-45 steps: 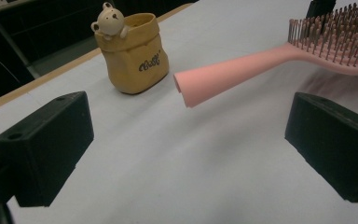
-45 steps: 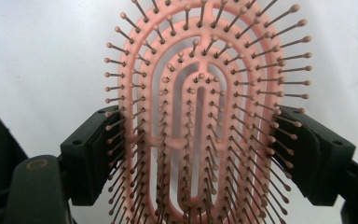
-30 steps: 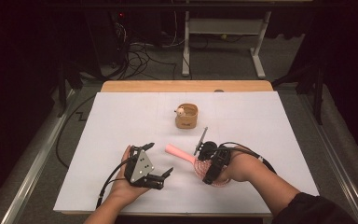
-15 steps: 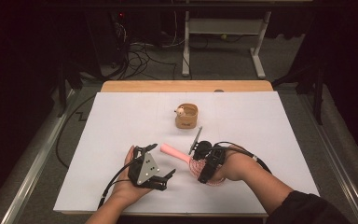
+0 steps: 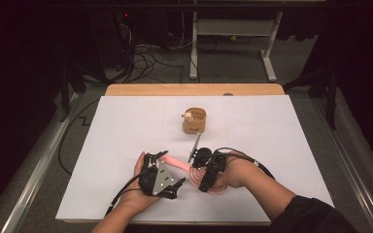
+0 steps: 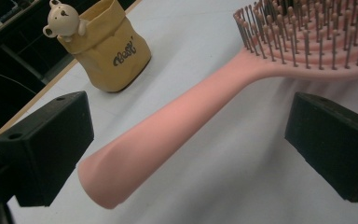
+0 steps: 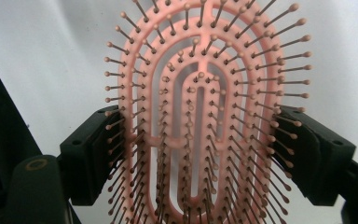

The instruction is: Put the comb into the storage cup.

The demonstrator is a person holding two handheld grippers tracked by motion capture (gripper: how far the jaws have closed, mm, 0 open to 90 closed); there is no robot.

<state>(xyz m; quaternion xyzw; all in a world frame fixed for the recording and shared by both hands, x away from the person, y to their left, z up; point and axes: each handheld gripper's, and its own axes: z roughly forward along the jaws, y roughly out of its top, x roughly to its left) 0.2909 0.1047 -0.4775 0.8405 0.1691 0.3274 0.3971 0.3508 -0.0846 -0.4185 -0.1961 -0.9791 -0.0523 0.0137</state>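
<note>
White sheeting covers the table (image 5: 126, 126) in the high view; a pink hairbrush (image 5: 177, 163) lies near the front edge between the left gripper (image 5: 158, 160) and right gripper (image 5: 201, 167), with a small yellow pouch (image 5: 194, 121) toward the back edge. Left gripper view: jaws apart on either side of the brush handle (image 6: 168, 135), not touching it. Right gripper view: jaws clamped on the brush head (image 7: 200, 116). I judge the brush is picked up and a handover to the left is pending
</note>
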